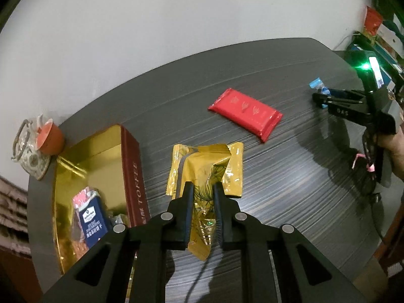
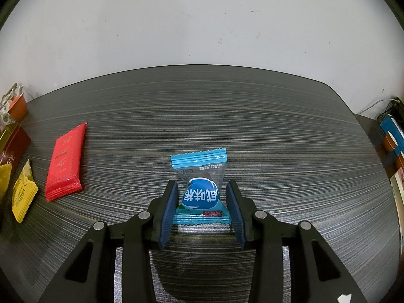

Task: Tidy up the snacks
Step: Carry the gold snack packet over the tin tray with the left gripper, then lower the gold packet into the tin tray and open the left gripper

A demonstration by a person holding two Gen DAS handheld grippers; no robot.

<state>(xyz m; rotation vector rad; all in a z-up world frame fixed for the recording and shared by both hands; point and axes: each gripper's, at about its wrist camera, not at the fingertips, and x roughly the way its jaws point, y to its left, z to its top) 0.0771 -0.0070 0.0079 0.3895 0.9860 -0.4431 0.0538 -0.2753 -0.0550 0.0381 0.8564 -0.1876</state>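
My left gripper (image 1: 203,189) is shut on a gold foil snack packet (image 1: 205,174) and holds it over the dark table, just right of the open gold-lined toffee tin (image 1: 132,166). The tin holds a blue biscuit pack (image 1: 92,223) and other wrapped snacks. A red flat packet (image 1: 245,112) lies farther out; it also shows in the right wrist view (image 2: 66,161). My right gripper (image 2: 202,189) is open, its fingers on either side of a blue candy wrapper (image 2: 199,189) lying on the table. A yellow packet (image 2: 24,192) lies at the left in the right wrist view.
A patterned teapot (image 1: 27,149) with an orange cup (image 1: 49,137) stands at the table's far left corner. Boxes and a device with a green light (image 1: 366,67) crowd the far right beyond the table (image 2: 252,126). A white wall backs the table.
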